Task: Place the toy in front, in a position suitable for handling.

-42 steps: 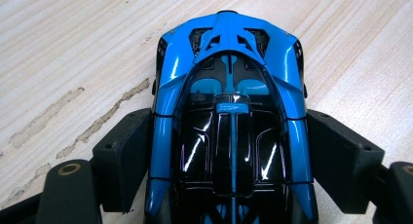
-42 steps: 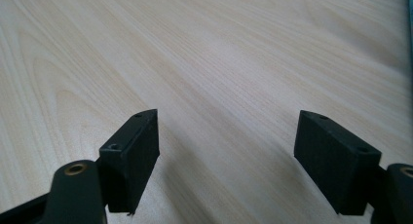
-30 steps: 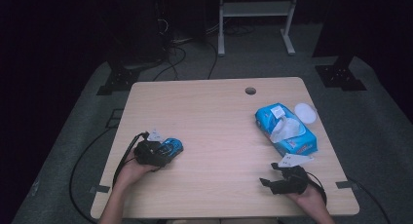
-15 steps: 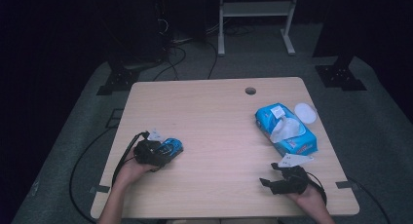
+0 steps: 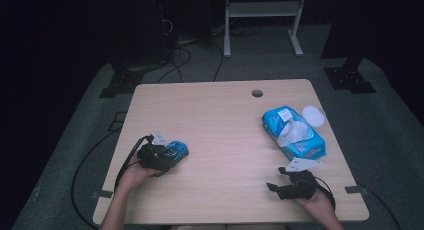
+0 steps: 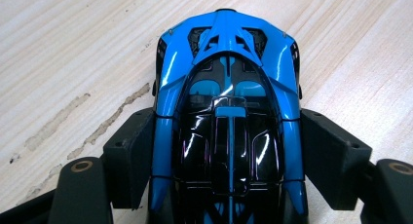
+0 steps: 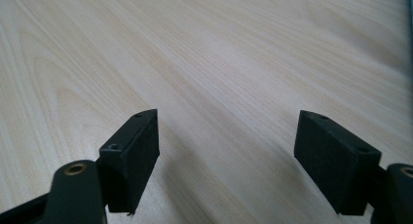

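One blue toy car, one wipes pack, one white lid

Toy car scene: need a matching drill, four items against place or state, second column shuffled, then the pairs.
Items:
1. blue toy car
2. wet wipes pack
3. white round lid
4. right gripper

Place or state:
A. jaws wide apart over bare wood, nothing between them
B. on the table at its right edge, just beyond the pack
C. clamped between the jaws of the left gripper
D. right half of the table, a white wipe sticking out of its top

Pairs: 1-C, 2-D, 3-B, 4-A
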A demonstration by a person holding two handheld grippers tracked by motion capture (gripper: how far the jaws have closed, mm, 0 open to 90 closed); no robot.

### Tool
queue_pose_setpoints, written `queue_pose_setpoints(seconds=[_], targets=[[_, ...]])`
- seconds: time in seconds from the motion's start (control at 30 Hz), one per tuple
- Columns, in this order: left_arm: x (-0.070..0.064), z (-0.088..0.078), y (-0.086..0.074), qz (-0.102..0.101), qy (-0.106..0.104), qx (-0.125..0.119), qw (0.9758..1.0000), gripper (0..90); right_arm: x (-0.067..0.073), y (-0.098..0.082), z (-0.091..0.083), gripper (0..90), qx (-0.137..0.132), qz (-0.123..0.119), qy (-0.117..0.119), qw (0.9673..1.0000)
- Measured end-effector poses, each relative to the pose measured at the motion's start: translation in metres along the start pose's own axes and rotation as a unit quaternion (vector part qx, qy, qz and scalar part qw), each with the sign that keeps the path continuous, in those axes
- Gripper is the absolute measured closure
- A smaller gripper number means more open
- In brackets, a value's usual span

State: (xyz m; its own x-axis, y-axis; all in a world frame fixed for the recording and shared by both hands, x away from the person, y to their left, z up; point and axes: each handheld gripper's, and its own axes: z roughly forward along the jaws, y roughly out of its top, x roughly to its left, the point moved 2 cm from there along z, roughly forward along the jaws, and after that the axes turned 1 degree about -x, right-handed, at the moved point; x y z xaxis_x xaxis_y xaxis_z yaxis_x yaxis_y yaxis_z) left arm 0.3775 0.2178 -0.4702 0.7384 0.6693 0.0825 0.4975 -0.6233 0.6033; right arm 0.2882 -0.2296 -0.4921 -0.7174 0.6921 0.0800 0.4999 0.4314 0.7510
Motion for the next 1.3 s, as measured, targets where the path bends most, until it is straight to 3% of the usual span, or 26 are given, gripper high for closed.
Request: queue_pose_setpoints(seconds=[0.27, 0.53, 0.73, 1.17, 1.3], targets=[[0.0, -0.002, 0.0, 0.0, 0.001, -0.004, 1.0, 27.2, 0.0, 0.0, 0.0, 23.7, 0.0, -0.001, 0.0, 1.0], [0.0, 0.002, -0.002, 0.005, 0.001, 0.008, 1.0, 27.2, 0.0, 0.0, 0.0, 23.7, 0.0, -0.001, 0.0, 1.0], [0.004, 0.002, -0.004, -0.008, -0.014, 0.002, 0.9999, 27.1, 0.0, 0.0, 0.0, 23.7, 0.0, -0.002, 0.0, 1.0], [0.006, 0.001, -0.008, -0.008, -0.025, 0.0, 0.9996, 26.6, 0.001, 0.0, 0.001, 23.7, 0.001, 0.0, 0.0, 1.0], [0.007, 0.003, -0.01, -0.008, -0.032, 0.009, 0.9994, 25.3, 0.001, 0.0, 0.001, 23.7, 0.001, -0.001, -0.001, 1.0]])
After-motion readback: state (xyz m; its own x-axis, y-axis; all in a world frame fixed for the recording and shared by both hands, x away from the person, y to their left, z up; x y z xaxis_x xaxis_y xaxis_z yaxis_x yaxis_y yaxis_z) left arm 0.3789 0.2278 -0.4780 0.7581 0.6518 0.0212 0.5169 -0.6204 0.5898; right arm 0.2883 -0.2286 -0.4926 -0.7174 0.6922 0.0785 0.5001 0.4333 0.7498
